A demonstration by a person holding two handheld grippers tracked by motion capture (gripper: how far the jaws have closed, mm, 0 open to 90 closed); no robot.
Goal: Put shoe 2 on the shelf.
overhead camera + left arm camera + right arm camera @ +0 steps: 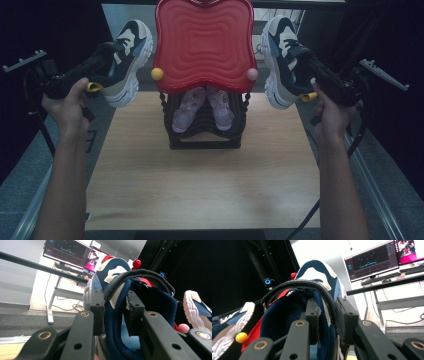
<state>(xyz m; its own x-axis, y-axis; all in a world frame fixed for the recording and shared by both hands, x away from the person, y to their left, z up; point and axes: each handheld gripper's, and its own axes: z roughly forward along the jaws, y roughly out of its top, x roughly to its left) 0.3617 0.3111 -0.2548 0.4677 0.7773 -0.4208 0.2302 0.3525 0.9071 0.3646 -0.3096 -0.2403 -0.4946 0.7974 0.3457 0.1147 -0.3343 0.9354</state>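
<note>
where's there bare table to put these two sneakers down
The wooden table is bare across its whole near half, from the black rack to the near edge, between the person's forearms. Narrower bare strips flank the rack left and right. The far middle is crowded: the rack holds pink shoes under the red tray.

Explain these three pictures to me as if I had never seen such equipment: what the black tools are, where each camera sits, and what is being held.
A person stands at a wooden table holding a black hand-held two-jaw gripper in each hand.

The high view looks down from above. The left gripper clamps the collar of a navy, white and beige sneaker; the right gripper clamps its matching sneaker. Both shoes hang in the air.

On the table stands a black shoe rack with a raised red wavy plastic lid and a pair of small pink shoes inside.

The other two pictures come from cameras riding on each gripper, looking along its jaws at the shoe collar.
</note>
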